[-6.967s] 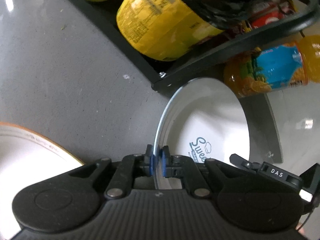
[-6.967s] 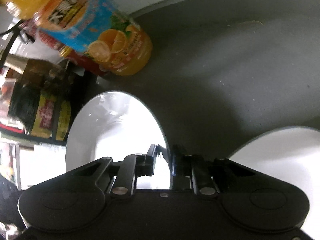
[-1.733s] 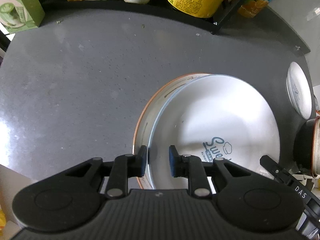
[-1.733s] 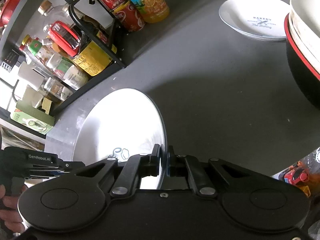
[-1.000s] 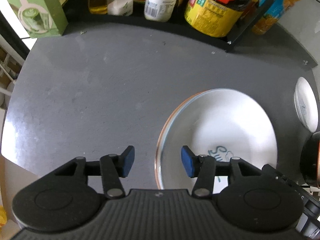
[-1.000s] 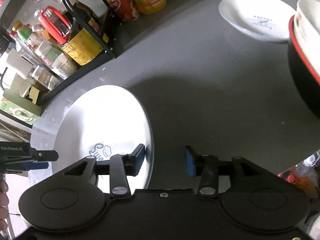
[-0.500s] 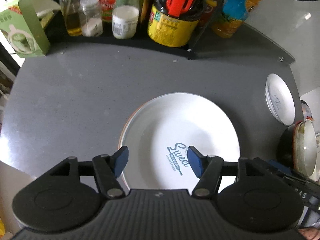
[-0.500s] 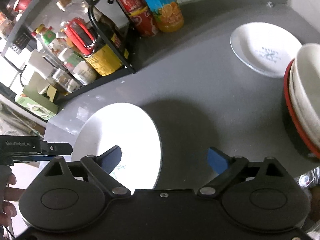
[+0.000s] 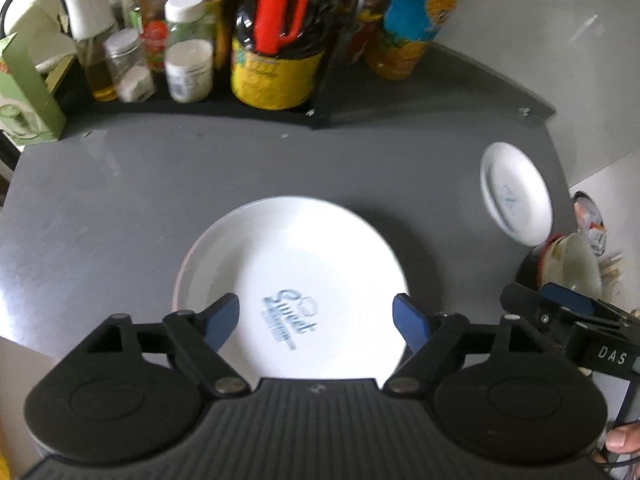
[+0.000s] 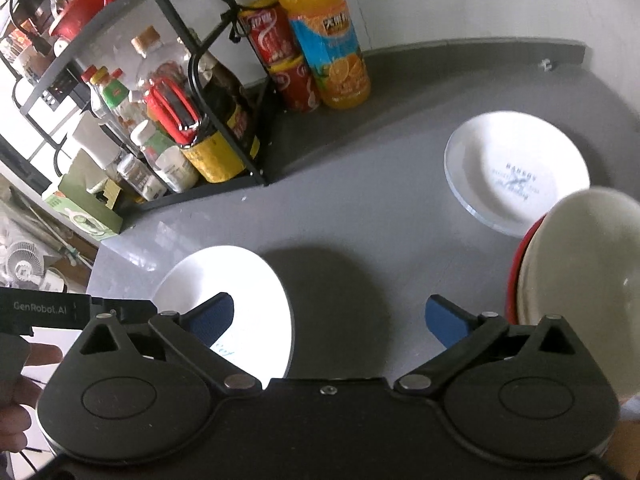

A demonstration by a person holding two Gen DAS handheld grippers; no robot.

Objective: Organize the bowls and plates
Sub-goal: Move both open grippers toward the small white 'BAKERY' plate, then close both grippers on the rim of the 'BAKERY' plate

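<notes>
A white plate with blue lettering (image 9: 304, 264) lies stacked on an orange-rimmed plate on the grey table; the same plate (image 10: 236, 280) shows at lower left in the right wrist view. My left gripper (image 9: 316, 318) hovers above it, open and holding nothing. My right gripper (image 10: 328, 320) is open too, over bare table right of the plate. A smaller white plate (image 10: 516, 168) rests at the far right, also seen as the small plate (image 9: 516, 196). Beside it stands a stack of bowls (image 10: 584, 272), cream inside a red-rimmed dark one.
A black wire rack (image 10: 224, 132) crowded with bottles and jars lines the back left. An orange drink bottle (image 10: 328, 36) and red cans (image 10: 288, 64) stand at the back. A green carton (image 9: 24, 92) sits at the far left. A hand (image 10: 16, 392) grips the left tool.
Both grippers let go of the lettered plate, which now lies on the orange-rimmed plate. Both opened wide and rose and drew back from the table.
</notes>
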